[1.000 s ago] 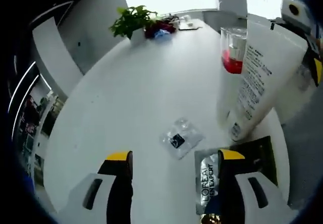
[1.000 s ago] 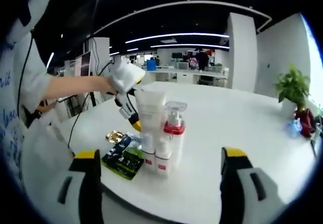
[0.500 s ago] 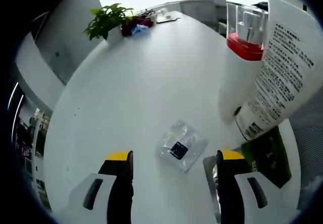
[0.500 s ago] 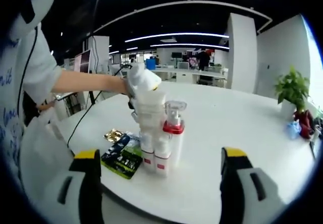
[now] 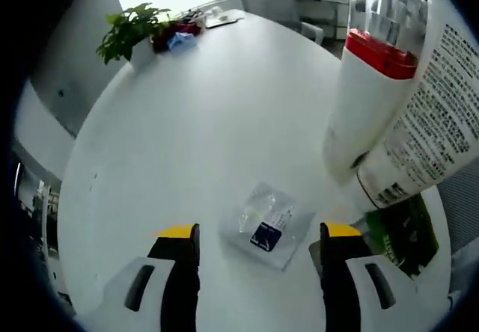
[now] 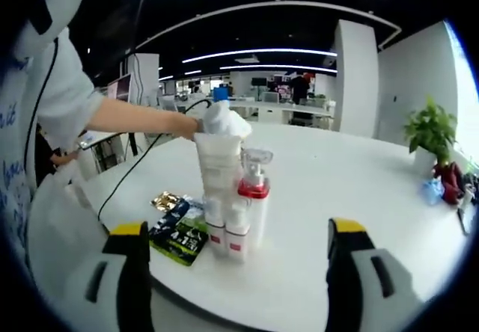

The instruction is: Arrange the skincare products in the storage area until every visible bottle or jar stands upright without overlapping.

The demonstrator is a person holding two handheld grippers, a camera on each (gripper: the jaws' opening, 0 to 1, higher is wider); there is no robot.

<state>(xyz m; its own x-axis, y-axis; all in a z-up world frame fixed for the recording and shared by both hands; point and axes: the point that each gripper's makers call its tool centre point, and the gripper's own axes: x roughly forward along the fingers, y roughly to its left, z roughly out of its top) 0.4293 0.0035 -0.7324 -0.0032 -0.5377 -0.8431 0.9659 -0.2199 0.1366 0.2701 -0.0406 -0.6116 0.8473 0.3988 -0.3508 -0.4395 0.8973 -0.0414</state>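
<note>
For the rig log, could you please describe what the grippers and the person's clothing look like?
Each gripper has two black jaws with yellow tips on pale grey bodies with dark slots. In the right gripper view, the person wears a white short sleeve, and a black cable trails over the table.

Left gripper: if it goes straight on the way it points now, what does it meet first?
Probably the clear sachet lying flat on the white table, just ahead between the open jaws of the left gripper. Depth is unclear; it could pass above it.
</note>
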